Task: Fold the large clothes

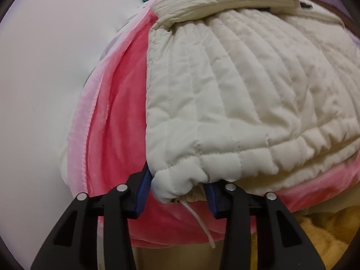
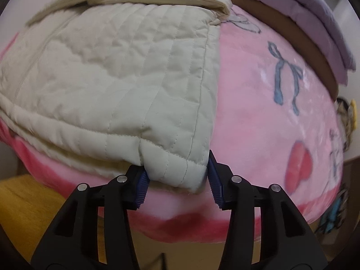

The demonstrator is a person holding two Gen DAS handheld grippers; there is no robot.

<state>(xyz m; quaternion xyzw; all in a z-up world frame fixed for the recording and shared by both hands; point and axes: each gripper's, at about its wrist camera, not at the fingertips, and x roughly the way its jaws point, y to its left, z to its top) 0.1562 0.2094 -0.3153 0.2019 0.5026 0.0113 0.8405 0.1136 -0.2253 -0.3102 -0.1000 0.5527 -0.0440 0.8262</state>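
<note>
A cream quilted jacket (image 1: 236, 94) lies spread on a pink plush blanket (image 1: 117, 117), filling the frame from about 12 to 4 o'clock in the left wrist view and from 9 to 1 o'clock in the right wrist view. The left gripper (image 1: 177, 191) stands with its jaws spread wide on either side of the jacket's near hem corner; the bunched corner sits between the blue pads (image 1: 142, 193), touching or nearly touching them, not pinched. A pale drawstring (image 1: 200, 222) trails from that corner toward 6 o'clock. The right gripper (image 2: 177, 180) is likewise spread wide, its jaws flanking the jacket's other hem corner without clamping it. Blue bow prints (image 2: 285, 76) mark the blanket at 2 o'clock, and a lavender cushion (image 2: 315, 20) lies at 1 o'clock.
</note>
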